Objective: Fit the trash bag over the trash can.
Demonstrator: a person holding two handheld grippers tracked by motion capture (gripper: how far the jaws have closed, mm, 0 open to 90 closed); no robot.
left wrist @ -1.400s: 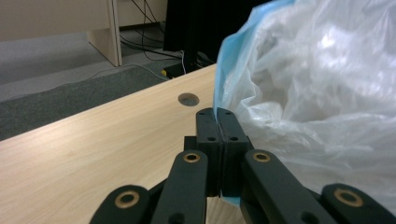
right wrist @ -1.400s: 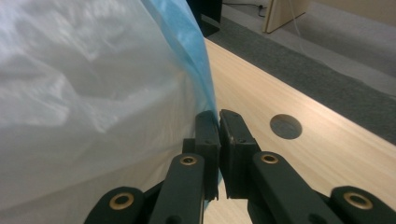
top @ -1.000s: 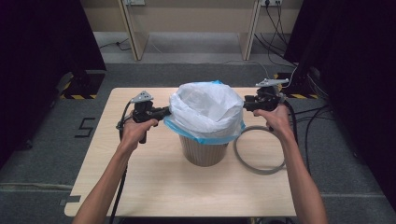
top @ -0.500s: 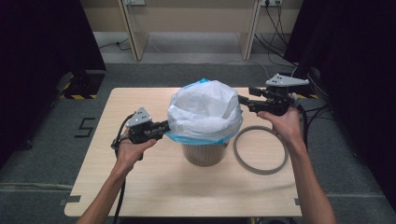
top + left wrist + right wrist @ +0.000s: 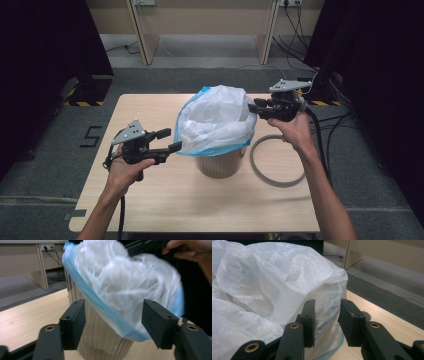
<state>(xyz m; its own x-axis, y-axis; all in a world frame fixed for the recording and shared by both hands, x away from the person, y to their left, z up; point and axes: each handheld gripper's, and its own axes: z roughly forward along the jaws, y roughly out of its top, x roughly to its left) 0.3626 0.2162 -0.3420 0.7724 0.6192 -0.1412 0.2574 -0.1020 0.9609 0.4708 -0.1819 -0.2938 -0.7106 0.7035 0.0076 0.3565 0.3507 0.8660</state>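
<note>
The left gripper (image 5: pixel 169 140) hangs low over the table (image 5: pixel 165 200), just beside the near left side of the bin (image 5: pixel 220 164); its jaws have just been opening and now stand wide apart with nothing pressed between them; in the left gripper view the blue hem of the bag (image 5: pixel 120 290) and the ribbed wall of the bin (image 5: pixel 100 342) lie straight ahead of that gripper (image 5: pixel 113 325), beyond the pads, apart from them.

The right gripper (image 5: pixel 253 107) is held higher, at the far right edge of the white bag (image 5: pixel 215 117), which billows out of the bin and folds down over its rim; its jaws have just been closing and stand at a narrow gap; in the right gripper view a fold of thin plastic (image 5: pixel 287 285) lies just ahead of and between the pads of that gripper (image 5: pixel 327 320); whether the pads yet press on the film I cannot tell.

A grey ring (image 5: pixel 276 160) lies flat on the table below the right gripper, just beside the bin on that side, and well apart from the left gripper.
</note>
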